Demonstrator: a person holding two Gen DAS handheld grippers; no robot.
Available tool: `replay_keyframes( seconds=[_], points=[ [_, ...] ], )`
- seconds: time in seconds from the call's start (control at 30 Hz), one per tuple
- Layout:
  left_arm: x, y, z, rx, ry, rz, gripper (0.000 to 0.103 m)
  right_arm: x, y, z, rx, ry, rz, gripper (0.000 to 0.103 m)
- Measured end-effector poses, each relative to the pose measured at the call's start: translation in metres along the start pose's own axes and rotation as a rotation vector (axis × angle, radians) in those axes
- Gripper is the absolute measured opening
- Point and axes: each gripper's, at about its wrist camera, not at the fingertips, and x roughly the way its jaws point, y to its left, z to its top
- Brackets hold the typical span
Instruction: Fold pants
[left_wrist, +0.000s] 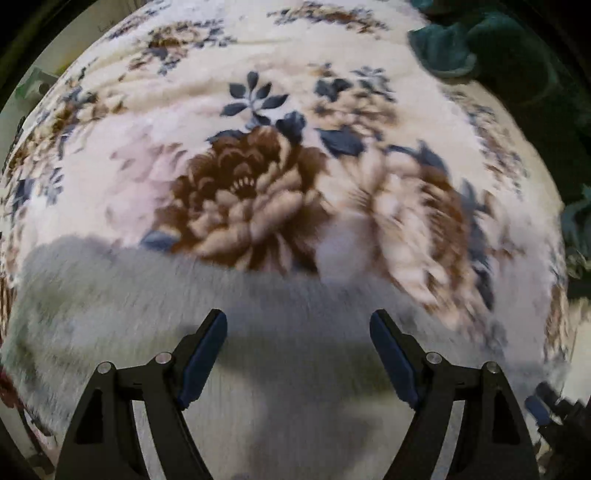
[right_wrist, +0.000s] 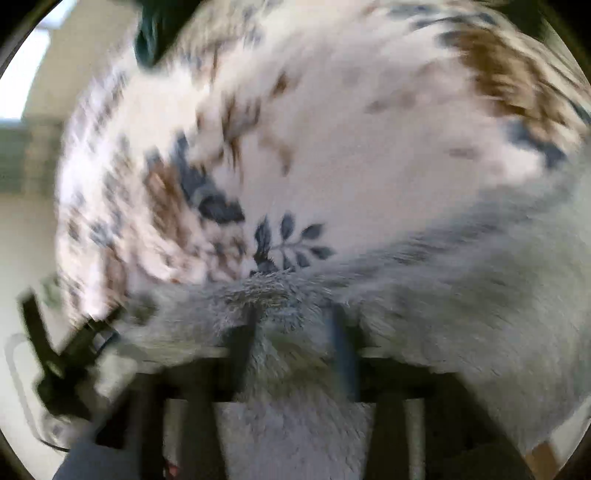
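Note:
The pants (left_wrist: 147, 295) are pale grey and fluffy, lying on a cream floral blanket (left_wrist: 240, 192). In the left wrist view my left gripper (left_wrist: 298, 325) is open, its fingers spread wide over the grey fabric with nothing between them. In the right wrist view the image is blurred; my right gripper (right_wrist: 291, 321) has a tuft of the grey pants (right_wrist: 461, 295) bunched between its fingers, which stand fairly close together. The other gripper shows at each view's lower edge (left_wrist: 546, 406).
A dark teal garment (left_wrist: 454, 48) lies at the blanket's far right corner. The blanket's edge and a pale wall (right_wrist: 22, 221) show at the left of the right wrist view.

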Motion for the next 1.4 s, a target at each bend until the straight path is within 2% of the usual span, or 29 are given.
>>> replay_keyframes(
  seconds=[0.07, 0.13, 0.23, 0.3, 0.37, 0.5, 0.53, 0.57, 0.6, 0.73, 0.77, 0.8, 0.87, 0.93, 0.97, 1.07, 1.27, 1.37, 1.4],
  points=[
    [-0.015, -0.013, -0.023, 0.025, 0.001, 0.001, 0.079, -0.044, -0.044, -0.009, 0.071, -0.081, -0.04, 0.063],
    [-0.023, -0.025, -0.044, 0.039, 0.021, -0.002, 0.079, -0.08, -0.092, -0.021, 0.18, -0.157, -0.123, 0.063],
    [-0.023, -0.052, -0.077, 0.076, 0.059, -0.016, 0.079, -0.13, -0.184, -0.033, 0.395, -0.248, -0.233, 0.063],
    [-0.011, -0.072, -0.093, 0.113, 0.081, -0.026, 0.079, -0.146, -0.243, -0.039, 0.518, -0.285, -0.244, 0.063],
    [0.003, -0.097, -0.106, 0.151, 0.109, -0.019, 0.079, -0.153, -0.292, -0.033, 0.61, -0.304, -0.205, 0.063],
    [0.025, -0.13, -0.121, 0.219, 0.132, 0.022, 0.079, -0.115, -0.316, -0.011, 0.658, -0.315, -0.158, 0.061],
    [0.032, -0.137, -0.124, 0.232, 0.141, 0.036, 0.079, -0.11, -0.323, -0.004, 0.648, -0.31, -0.143, 0.037],
    [0.038, -0.141, -0.126, 0.238, 0.152, 0.054, 0.079, -0.097, -0.311, 0.0, 0.641, -0.293, -0.172, 0.013],
    [0.044, -0.144, -0.128, 0.244, 0.163, 0.069, 0.079, -0.09, -0.305, 0.0, 0.634, -0.277, -0.225, 0.008],
    [0.06, -0.147, -0.129, 0.236, 0.188, 0.104, 0.079, -0.115, -0.309, -0.02, 0.641, -0.339, -0.275, 0.007],
    [0.063, -0.149, -0.128, 0.237, 0.189, 0.108, 0.081, -0.12, -0.316, -0.027, 0.666, -0.339, -0.249, 0.007],
    [0.067, -0.149, -0.128, 0.238, 0.193, 0.114, 0.084, -0.121, -0.322, -0.032, 0.682, -0.33, -0.199, 0.008],
    [0.08, -0.155, -0.127, 0.241, 0.199, 0.127, 0.093, -0.115, -0.336, -0.038, 0.686, -0.268, -0.051, 0.017],
    [0.094, -0.159, -0.125, 0.237, 0.206, 0.137, 0.103, -0.112, -0.344, -0.046, 0.683, -0.241, 0.018, 0.067],
    [0.099, -0.161, -0.124, 0.228, 0.207, 0.134, 0.103, -0.114, -0.348, -0.053, 0.677, -0.269, 0.055, 0.073],
    [0.108, -0.161, -0.117, 0.189, 0.213, 0.114, 0.103, -0.11, -0.354, -0.066, 0.655, -0.278, 0.071, 0.074],
    [0.105, -0.16, -0.131, 0.195, 0.16, 0.106, 0.103, -0.047, -0.357, -0.06, 0.623, -0.231, 0.28, 0.074],
    [0.103, -0.158, -0.134, 0.196, 0.175, 0.095, 0.103, -0.032, -0.353, -0.052, 0.62, -0.271, 0.349, 0.075],
    [0.099, -0.156, -0.135, 0.191, 0.183, 0.092, 0.103, -0.029, -0.351, -0.049, 0.62, -0.293, 0.398, 0.075]
  ],
)
